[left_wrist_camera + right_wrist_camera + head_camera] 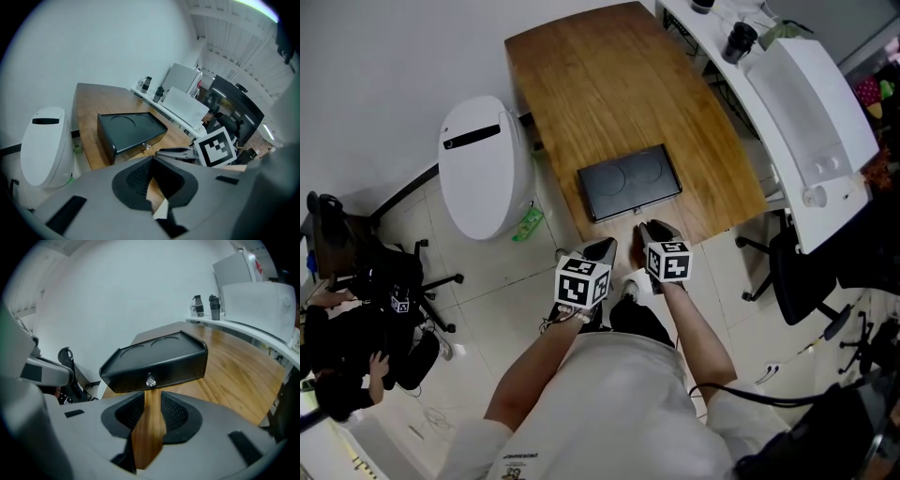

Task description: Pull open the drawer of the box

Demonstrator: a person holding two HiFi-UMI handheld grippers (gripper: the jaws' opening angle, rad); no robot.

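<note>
Box: a flat black box [154,350] sits on the wooden table [234,366], straight ahead of the right gripper [152,392].
Drawer: its front [180,367] faces the right fingertips and looks fully shut.
Knob: a small shiny knob [150,380] sits mid-front, just beyond the right fingertips and in line with their gap, but not yet between them.
Right fingers: the fingers [176,414] are a narrow slot apart and hold nothing; only table shows through.
Left fingers: the left gripper [152,180] has its tips drawn together and is empty. The box lies ahead and to their left.
Risk, grip: the knob is tiny and smooth, so closing short of it would likely pinch air or slip off.
Risk, box: nothing braces the box, so a pull may drag it whole toward the table edge rather than slide the drawer out.
Risk, aim: pushing forward off-line could shove the box away.
</note>
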